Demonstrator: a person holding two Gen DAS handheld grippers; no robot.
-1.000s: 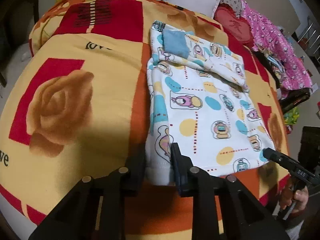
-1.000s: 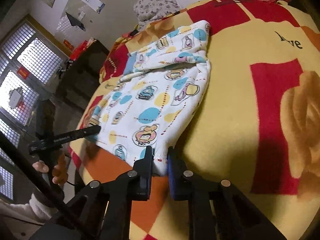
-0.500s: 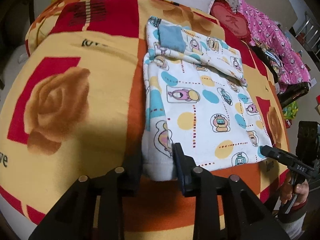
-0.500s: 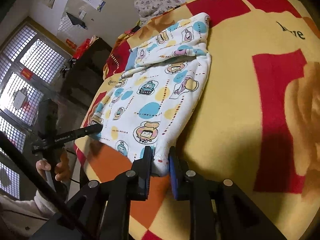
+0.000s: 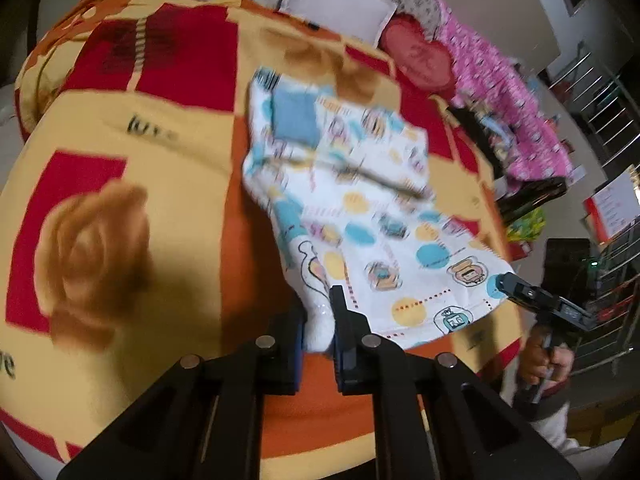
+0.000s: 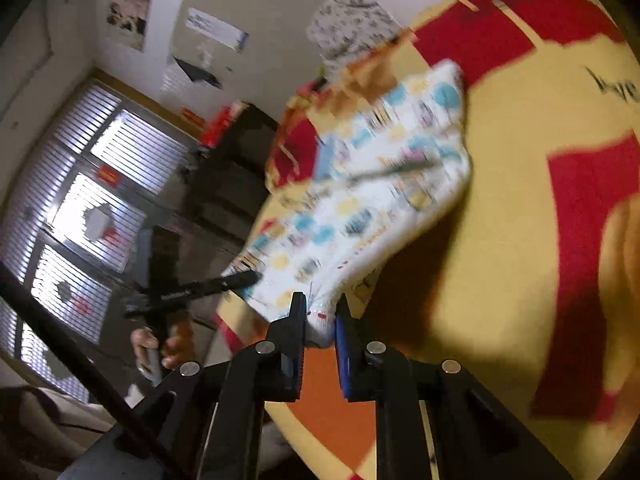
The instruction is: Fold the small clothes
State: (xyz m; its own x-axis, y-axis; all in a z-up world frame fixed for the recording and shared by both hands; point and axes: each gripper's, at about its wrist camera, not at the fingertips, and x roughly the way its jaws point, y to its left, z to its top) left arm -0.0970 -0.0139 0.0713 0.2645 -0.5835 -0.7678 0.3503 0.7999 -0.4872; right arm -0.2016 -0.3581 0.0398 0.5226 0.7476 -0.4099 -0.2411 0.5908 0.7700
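Spread over the bed, a red-and-yellow rose-print blanket (image 5: 120,184) carries the white cartoon-print small garment (image 5: 360,216), whose near corners the left hand-held gripper (image 5: 318,332) and right hand-held gripper (image 6: 320,328) each pinch, a white pillow (image 5: 336,4) beyond.

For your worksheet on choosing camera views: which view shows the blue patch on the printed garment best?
The left wrist view. There the blue patch faces the camera on the far end of the printed garment, blurred but whole. In the right wrist view the garment is smeared by motion, and the patch is only a thin blue sliver at its far edge.
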